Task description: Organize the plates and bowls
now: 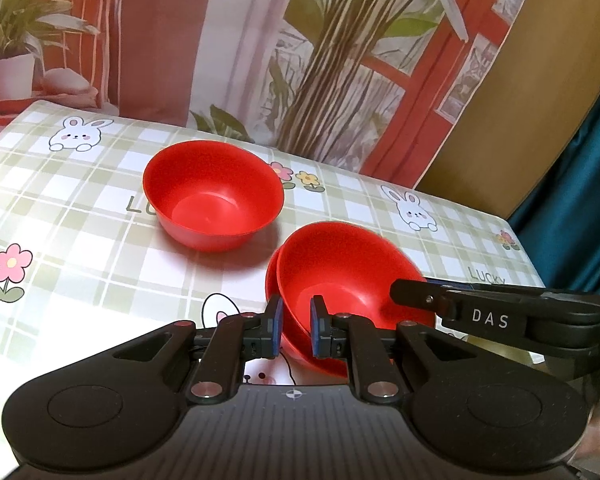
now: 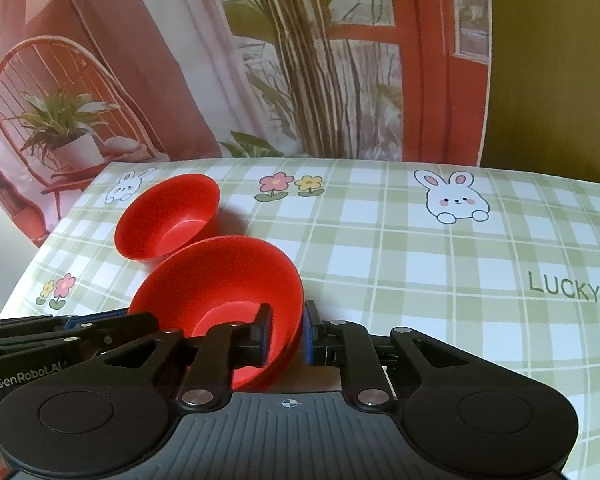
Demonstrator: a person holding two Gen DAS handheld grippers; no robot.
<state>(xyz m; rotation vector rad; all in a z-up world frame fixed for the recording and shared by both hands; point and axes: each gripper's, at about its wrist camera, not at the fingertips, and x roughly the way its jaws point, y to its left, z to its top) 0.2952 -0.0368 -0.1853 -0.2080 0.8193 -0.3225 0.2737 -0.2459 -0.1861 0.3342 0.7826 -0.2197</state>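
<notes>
Sitting tilted, two nested glossy red bowls (image 1: 340, 280) beside another red bowl (image 1: 212, 196).

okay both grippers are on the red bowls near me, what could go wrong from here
1. The left gripper and right gripper each straddle a rim of the nested bowls. The right gripper's fingers look slack, so lifting may tip or drop the pair.
2. The upper bowl sits skewed in the lower one, so the two may separate or jam.
3. The single bowl stands close behind, so a push forward may knock it along the tablecloth.
</notes>
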